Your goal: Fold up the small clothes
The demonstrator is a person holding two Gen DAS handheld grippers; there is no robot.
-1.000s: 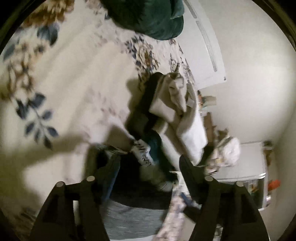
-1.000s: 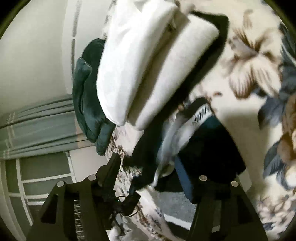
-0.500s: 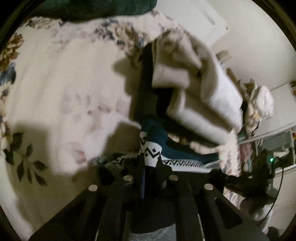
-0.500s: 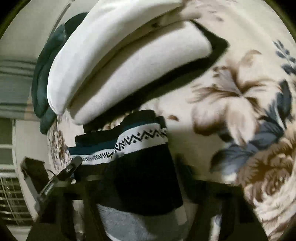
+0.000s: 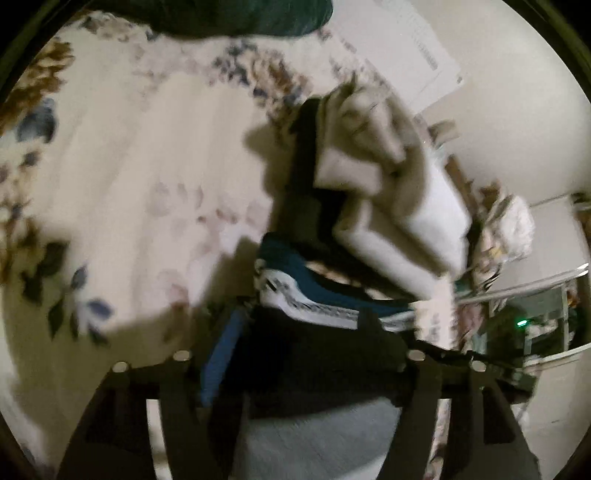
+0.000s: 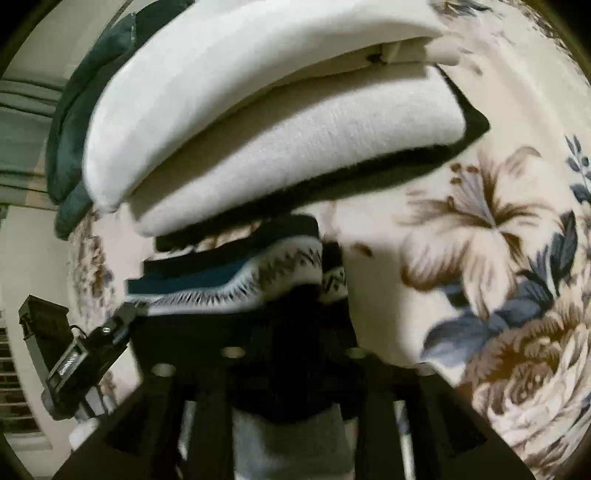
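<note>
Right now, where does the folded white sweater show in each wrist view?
Left wrist: the white sweater sits right of centre, upper half, above the patterned sock.
Right wrist: white sweater fills the top, left of centre.
Shared landmark: the dark green cushion behind it.

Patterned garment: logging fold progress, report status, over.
Left gripper, right gripper just opened, patterned garment between jaws. It lies on floral blanket. White folded stack close behind.

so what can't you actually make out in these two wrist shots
- Left wrist view: the left gripper fingertips are lost against the dark patterned garment; motion blur smears its print.
- Right wrist view: the right gripper fingertips merge with the same dark cloth.
- Both views: the garment's near end is cut off by the bottom edge.
- The black item under the folded white clothes is mostly covered.
</note>
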